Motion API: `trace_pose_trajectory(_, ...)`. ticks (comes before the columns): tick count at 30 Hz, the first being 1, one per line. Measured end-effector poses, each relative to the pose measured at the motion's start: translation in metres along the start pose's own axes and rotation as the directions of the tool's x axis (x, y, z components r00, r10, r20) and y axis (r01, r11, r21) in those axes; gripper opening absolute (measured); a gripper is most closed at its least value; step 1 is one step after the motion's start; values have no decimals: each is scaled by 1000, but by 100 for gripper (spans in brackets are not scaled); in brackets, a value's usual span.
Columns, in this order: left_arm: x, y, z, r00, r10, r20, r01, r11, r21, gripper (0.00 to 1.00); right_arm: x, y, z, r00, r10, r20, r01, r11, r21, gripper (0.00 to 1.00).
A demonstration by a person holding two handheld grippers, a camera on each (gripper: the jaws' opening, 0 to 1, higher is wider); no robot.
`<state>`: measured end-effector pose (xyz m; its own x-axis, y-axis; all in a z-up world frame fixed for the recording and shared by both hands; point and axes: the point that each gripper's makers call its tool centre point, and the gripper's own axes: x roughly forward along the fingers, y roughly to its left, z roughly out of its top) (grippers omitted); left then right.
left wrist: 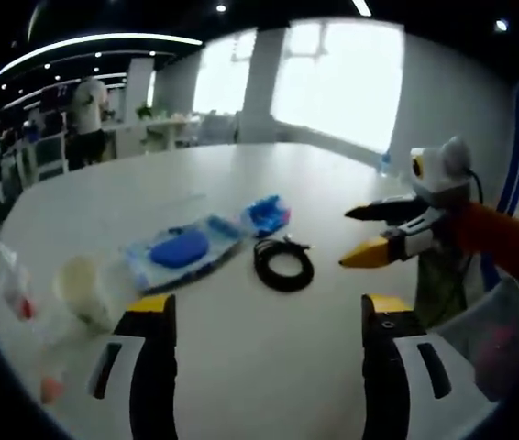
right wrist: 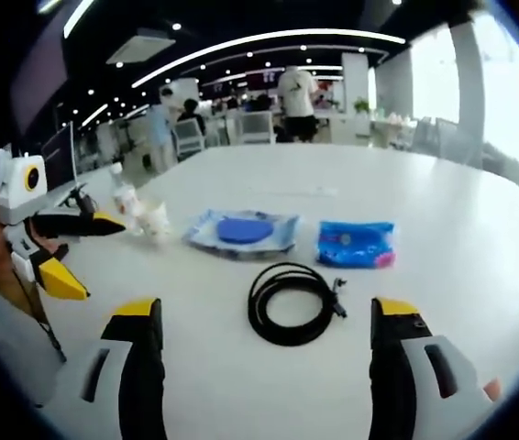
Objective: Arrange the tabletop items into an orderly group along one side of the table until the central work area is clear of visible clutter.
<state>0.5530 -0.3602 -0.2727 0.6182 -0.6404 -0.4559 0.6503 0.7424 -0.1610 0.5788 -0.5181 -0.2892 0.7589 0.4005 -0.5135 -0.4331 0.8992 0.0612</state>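
Both grippers hang above the near part of a wide white worktop [right wrist: 425,192] with their fingers spread wide and nothing between them. In the left gripper view the left gripper [left wrist: 267,316] has its two yellow-tipped fingers [left wrist: 152,307] rising over bare worktop, and the right gripper [left wrist: 377,235] comes in from the right, its fingers parted and empty, held by a hand in an orange sleeve [left wrist: 507,240]. In the right gripper view the right gripper [right wrist: 267,316] frames a coiled black cable [right wrist: 292,304] that lies flat just ahead of it, and the left gripper [right wrist: 74,249] shows at the left, open as well. Beyond the cable lie a clear packet holding a blue disc [right wrist: 241,231] and, to its right and apart from it, a blue wrapped packet [right wrist: 356,244]. A white cup [right wrist: 155,220] and a plastic bottle [right wrist: 124,198] stand close together towards the worktop's left edge in that view; in the left gripper view the cup [left wrist: 85,289] sits near the lower left with blurred clear items beside it that cannot be made out. All of these things lie in a loose band across the middle, none touching. Past them the worktop runs bare to its far edge, and bare surface also lies between the cable and the right gripper's fingers. Chairs and standing people [right wrist: 296,96] show in the background beyond the far edge.
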Motion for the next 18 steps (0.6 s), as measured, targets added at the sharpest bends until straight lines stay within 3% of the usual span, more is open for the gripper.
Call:
trace_pose_trajectory(4, 7, 5, 5, 1000, 11, 0, -11, 1000, 8, 76, 4, -5, 6, 1000, 7, 1, -7, 1000, 3, 83)
trace_pose_trajectory(7, 14, 14, 9, 1000, 30, -5, -30, 999, 19, 68, 11, -3, 10, 999, 39, -12, -39, 999, -1, 67)
trace_pose_trajectory(8, 16, 16, 9, 999, 35, -13, -35, 999, 24, 62, 13, -2, 11, 998, 54, -19, -54, 999, 0, 58)
trace_pose_trajectory(10, 20, 23, 9, 999, 47, -24, -46, 999, 29, 54, 19, -1, 15, 998, 60, -22, -60, 998, -6, 50)
trace_pose_trajectory(14, 27, 34, 6, 996, 62, -59, -59, 997, 40, 25, 33, 4, 25, 995, 93, -30, -94, 994, -46, 23)
trace_pose_trajectory(18, 36, 51, 4, 992, 96, -78, -92, 994, 53, 13, 50, 9, 36, 992, 118, -34, -120, 991, -60, 10)
